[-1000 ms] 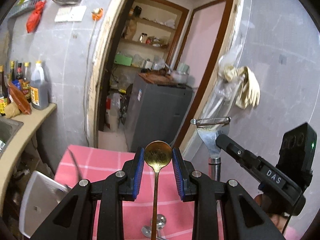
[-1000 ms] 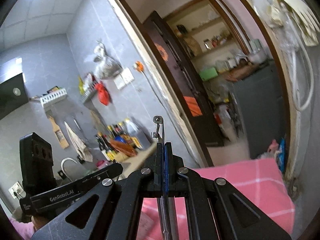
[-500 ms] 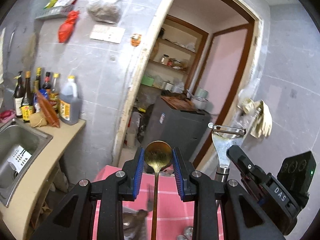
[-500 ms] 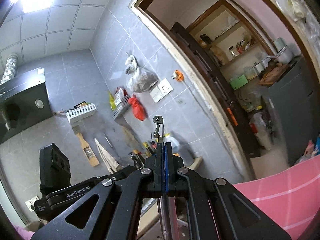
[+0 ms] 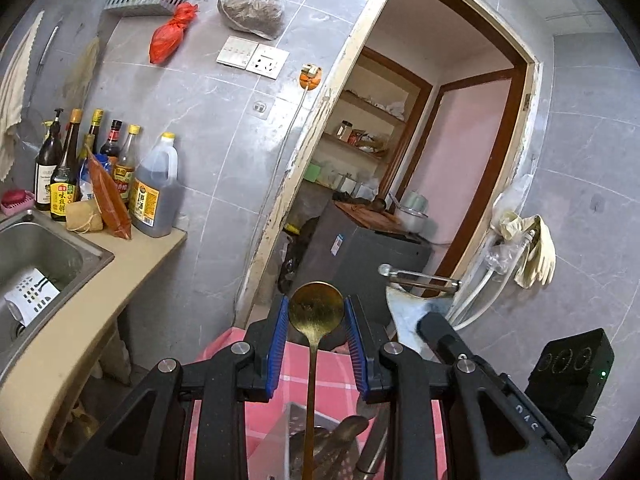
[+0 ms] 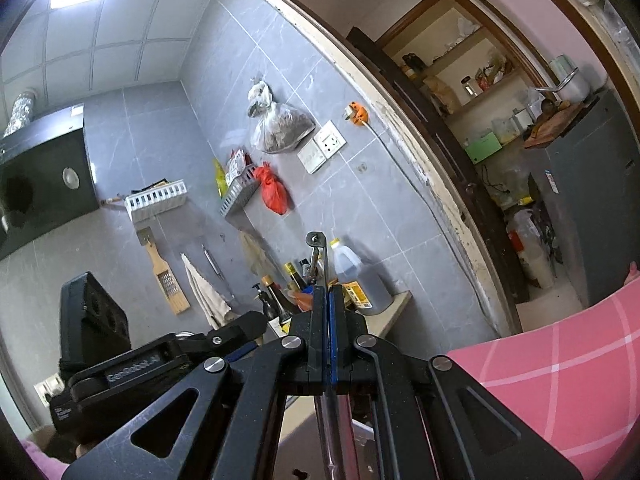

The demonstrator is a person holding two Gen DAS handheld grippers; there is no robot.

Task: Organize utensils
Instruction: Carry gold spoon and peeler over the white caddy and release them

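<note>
holding a brass spoon (image 5: 316,312) in the left gripper (image 5: 316,344) and a peeler (image 6: 318,256) clenched in the right gripper (image 6: 328,336), both yet to join the utensil holder (image 5: 296,436) below.

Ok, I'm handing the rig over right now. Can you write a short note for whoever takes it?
Left gripper: a brass spoon stands bowl-up between its jaws; the pads do not visibly touch the bowl, and the grip on the handle is hidden.
Right gripper: jaws shut on a peeler, blade end up.
Below, on the pink checked cloth, a metal holder already has some utensils in it.
Done: both pieces lifted.
Left: probably set spoon and peeler into the holder.
</note>
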